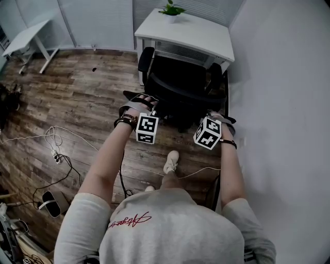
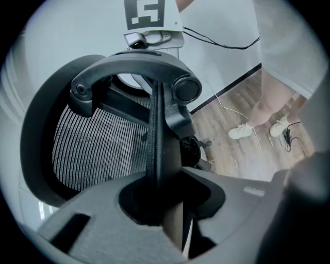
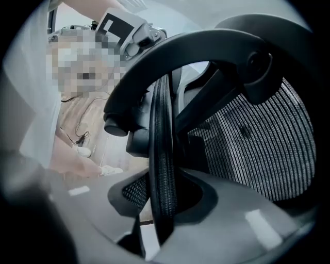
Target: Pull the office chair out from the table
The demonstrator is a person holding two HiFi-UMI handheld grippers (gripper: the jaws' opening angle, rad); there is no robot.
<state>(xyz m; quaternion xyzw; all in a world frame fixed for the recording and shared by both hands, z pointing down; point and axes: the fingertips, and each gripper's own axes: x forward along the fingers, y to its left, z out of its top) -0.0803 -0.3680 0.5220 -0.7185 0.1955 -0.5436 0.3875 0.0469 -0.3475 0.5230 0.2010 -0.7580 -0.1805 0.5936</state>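
A black mesh office chair [image 1: 180, 87] stands in front of the white table [image 1: 206, 36], its seat partly under the table's edge. My left gripper [image 1: 153, 109] is shut on the left part of the backrest's top rim, and my right gripper [image 1: 212, 114] on the right part. In the left gripper view the rim [image 2: 157, 149] runs upright between the jaws of the left gripper [image 2: 162, 206], with the curved headrest bar [image 2: 134, 64] beyond. In the right gripper view the mesh rim [image 3: 162, 165] is clamped in the right gripper [image 3: 162, 206].
A potted plant [image 1: 171, 10] stands on the table. A white wall [image 1: 289, 103] runs close along the chair's right side. Cables and a power strip [image 1: 55, 152] lie on the wooden floor at the left. A second white table [image 1: 26, 38] stands at the far left.
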